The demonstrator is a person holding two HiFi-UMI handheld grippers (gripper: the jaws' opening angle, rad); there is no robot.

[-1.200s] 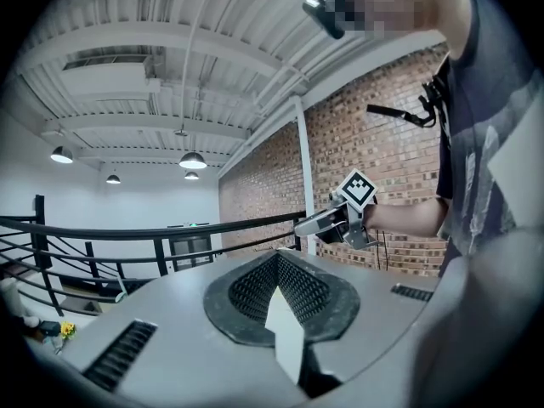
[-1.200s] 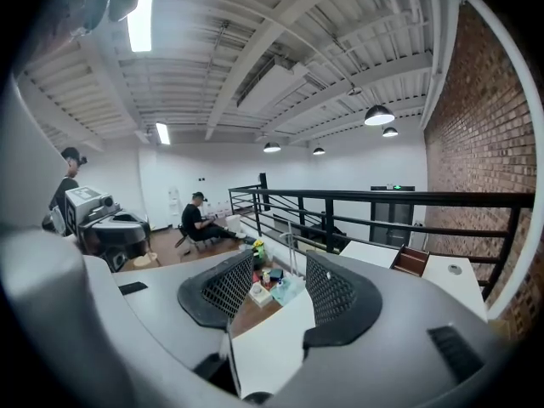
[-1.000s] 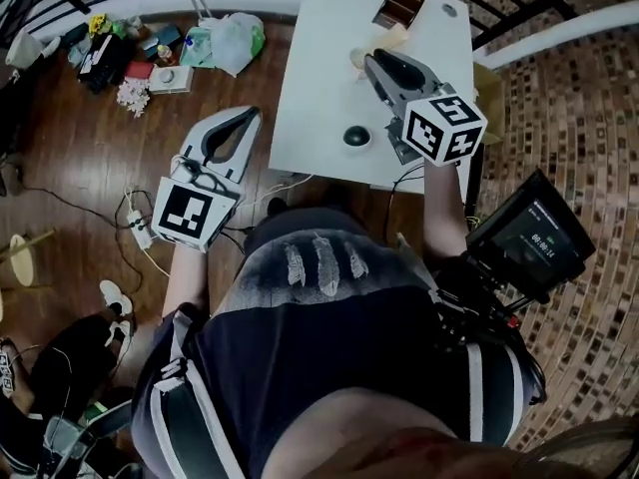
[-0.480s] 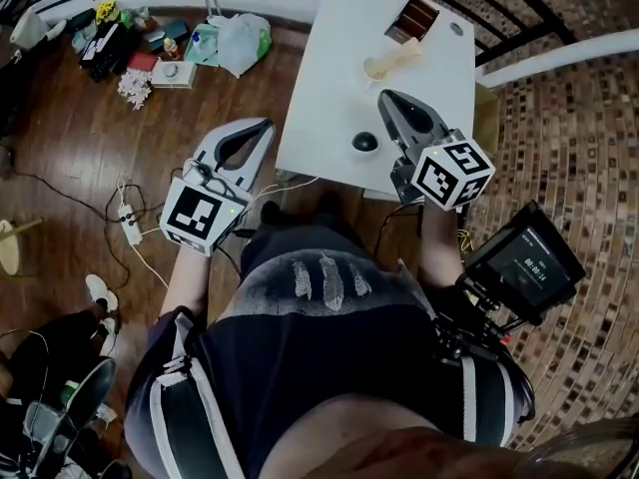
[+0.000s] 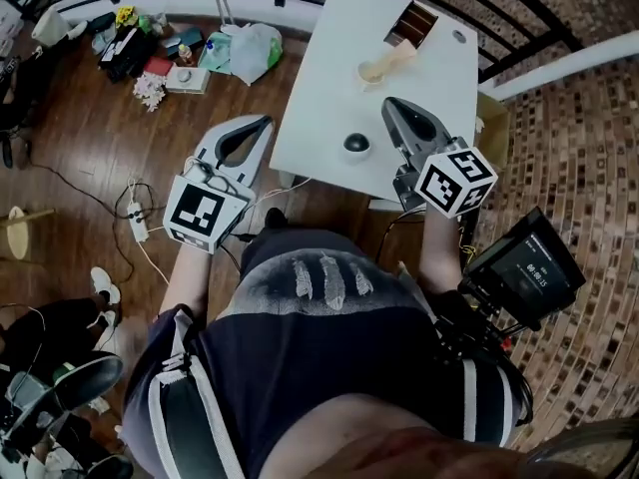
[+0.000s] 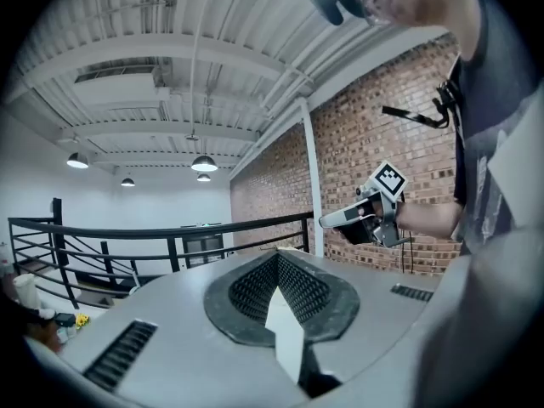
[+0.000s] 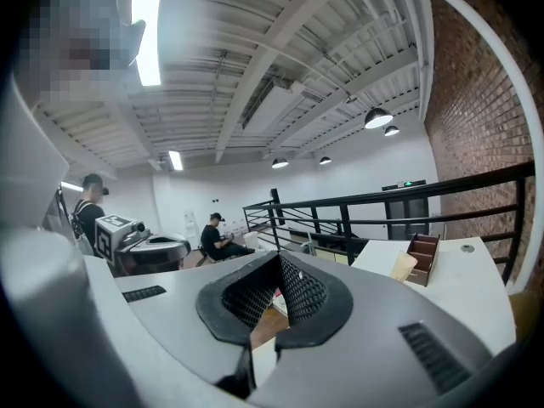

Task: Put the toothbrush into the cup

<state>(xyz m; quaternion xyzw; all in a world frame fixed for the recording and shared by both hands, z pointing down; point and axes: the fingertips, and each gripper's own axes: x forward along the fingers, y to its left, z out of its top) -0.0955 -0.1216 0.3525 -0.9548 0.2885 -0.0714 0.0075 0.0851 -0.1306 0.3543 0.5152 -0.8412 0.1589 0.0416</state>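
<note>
Seen from above, a white bench (image 5: 319, 88) stands at twelve o'clock. The right hand-held gripper (image 5: 388, 104) hovers over the bench's near part at one o'clock, its jaws pressed together on nothing. The left hand-held gripper (image 5: 264, 122) hangs off the bench at eleven o'clock, over the floor (image 5: 100, 168), jaws also together and empty. Toward the far end a pale cup (image 5: 384, 63) lies tilted just beside a brown box (image 5: 409, 23). A dark round thing (image 5: 356, 145) sits at the right gripper's nine o'clock. The toothbrush cannot be made out.
</note>
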